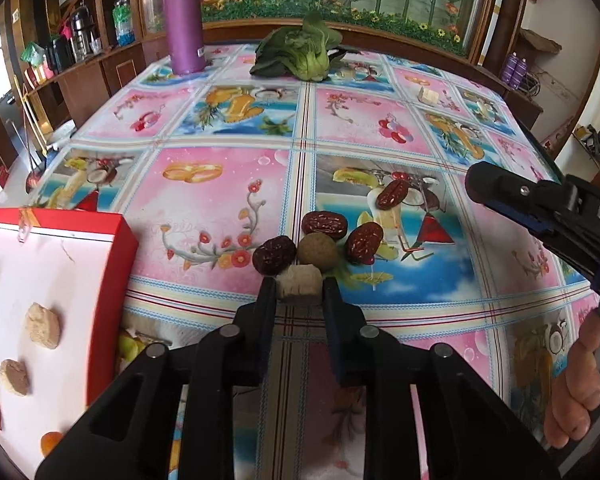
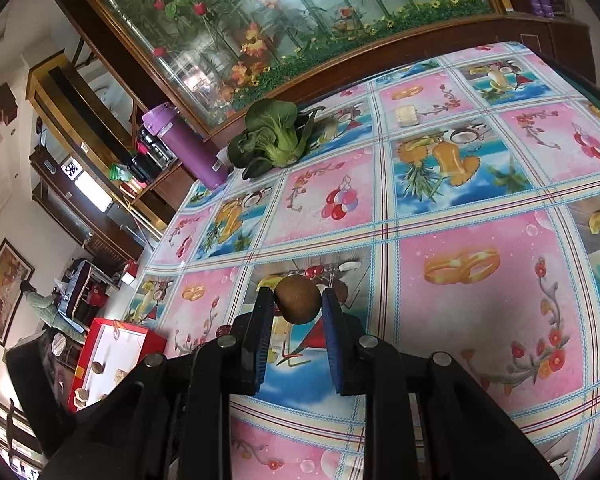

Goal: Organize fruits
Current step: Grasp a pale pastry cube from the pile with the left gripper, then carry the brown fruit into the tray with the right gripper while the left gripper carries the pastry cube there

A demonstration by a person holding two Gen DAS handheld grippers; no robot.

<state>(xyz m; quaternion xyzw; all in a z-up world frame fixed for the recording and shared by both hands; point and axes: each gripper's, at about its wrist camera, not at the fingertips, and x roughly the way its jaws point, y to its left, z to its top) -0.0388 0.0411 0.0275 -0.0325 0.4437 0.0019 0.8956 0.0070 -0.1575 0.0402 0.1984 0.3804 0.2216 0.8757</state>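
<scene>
Pale tan dried chunk [image 1: 299, 289] pinched between gripper fingers. Round brown-green fruit [image 1: 318, 252] on cloth, touching it; four wrinkled red dates [image 1: 325, 224] around. Second round brown fruit [image 2: 298, 299] held aloft. Red tray [image 1: 112, 236] holding pale slices [image 1: 42, 325].

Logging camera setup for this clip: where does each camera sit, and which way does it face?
Left wrist: on the left gripper, looking across the table at red dates; shows its fingers on a pale chunk, the right gripper and a hand.
Right wrist: on the right gripper, tilted, holding a round brown fruit.
Shared: purple bottle, leafy greens, red box.
</scene>
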